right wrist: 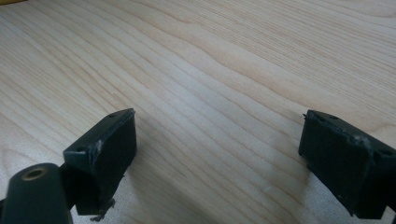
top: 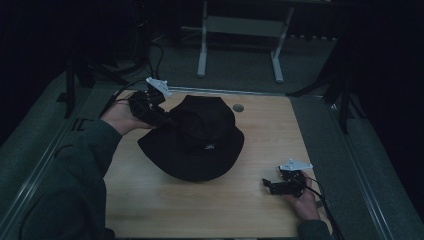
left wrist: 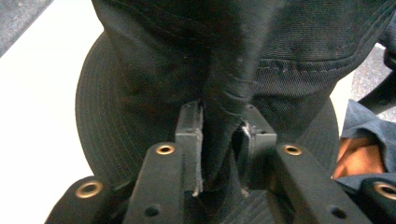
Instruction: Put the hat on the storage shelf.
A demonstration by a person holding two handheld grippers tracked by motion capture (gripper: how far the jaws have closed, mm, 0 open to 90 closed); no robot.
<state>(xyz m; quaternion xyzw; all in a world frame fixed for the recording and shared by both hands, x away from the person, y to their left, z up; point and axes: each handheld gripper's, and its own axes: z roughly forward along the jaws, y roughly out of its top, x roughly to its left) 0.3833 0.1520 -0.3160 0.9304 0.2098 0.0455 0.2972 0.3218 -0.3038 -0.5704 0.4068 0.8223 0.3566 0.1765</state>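
Nearest the person, at the tabletop's (top: 165,210) front right, the right gripper (top: 268,184) is lying low over the bare wood, held by the right hand (top: 304,200), with its grey three-cornered plate (top: 295,164) on top. In the right gripper view its two black fingers (right wrist: 105,154) are standing spread wide apart, released, with nothing but pale wood grain showing between them.

Farther in, a black bucket hat (top: 197,140) is sitting around the middle of the tabletop, its brim spreading flat on the wood and a small pale label showing on the crown's near side.

Beyond that, at the hat's far left edge, the left hand (top: 120,116), coming out of a green sleeve (top: 75,170), is holding the left gripper (top: 165,120) against the hat. In the left gripper view its fingers (left wrist: 189,135) are clenching a gathered fold of the hat's dark fabric (left wrist: 224,93), the cloth bunching upward between them.

At the far edge, a small round grommet (top: 238,107) is sitting in the tabletop just beyond the hat.
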